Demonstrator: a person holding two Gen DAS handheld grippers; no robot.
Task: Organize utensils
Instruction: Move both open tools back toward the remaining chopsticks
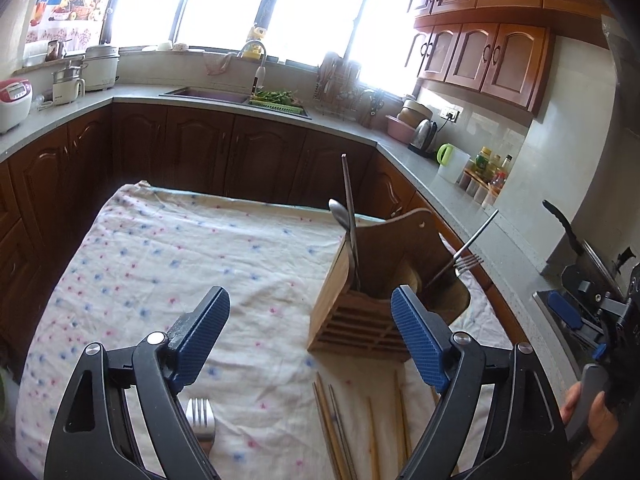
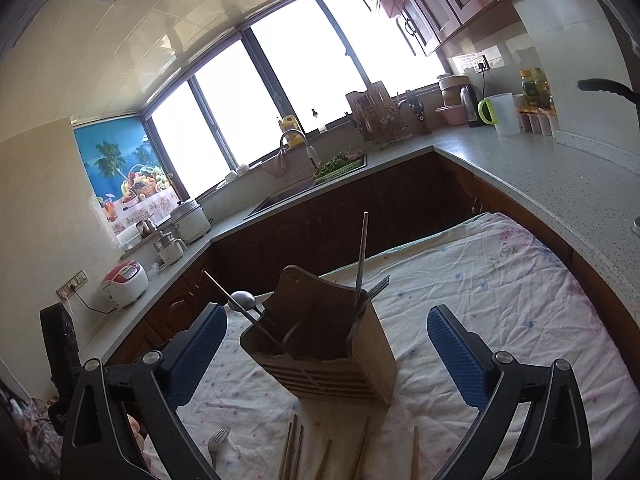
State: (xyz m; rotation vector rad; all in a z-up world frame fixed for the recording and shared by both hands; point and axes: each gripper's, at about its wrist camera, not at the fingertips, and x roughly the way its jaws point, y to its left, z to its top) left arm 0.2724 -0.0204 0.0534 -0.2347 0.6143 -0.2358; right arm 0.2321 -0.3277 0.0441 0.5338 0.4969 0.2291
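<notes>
Now both grippers, left gripper (image 1: pixel 310 338) and right gripper (image 2: pixel 326 354), are being held open and empty; next, a chopstick (image 1: pixel 374 440) lying on the tabletop (image 1: pixel 160 248) should be picked up for the wooden holder (image 1: pixel 372 280).

Ahead of me a grey desk (image 1: pixel 132 98) wraps around the kitchen over dark wooden cabinet doors (image 1: pixel 200 148). A sink (image 1: pixel 204 94) sits under the bright windows (image 1: pixel 224 0), with a green basket of leafy greens (image 1: pixel 276 100) just beside it. To my left stand a red-and-white rice cooker (image 1: pixel 14 102) and a white pot (image 1: pixel 102 66). On my right I see a steel kettle (image 1: pixel 424 134), a jug with a green handle (image 1: pixel 452 160) and sauce bottles (image 1: pixel 490 166). A fruit poster (image 2: pixel 128 168) hangs by the window.
</notes>
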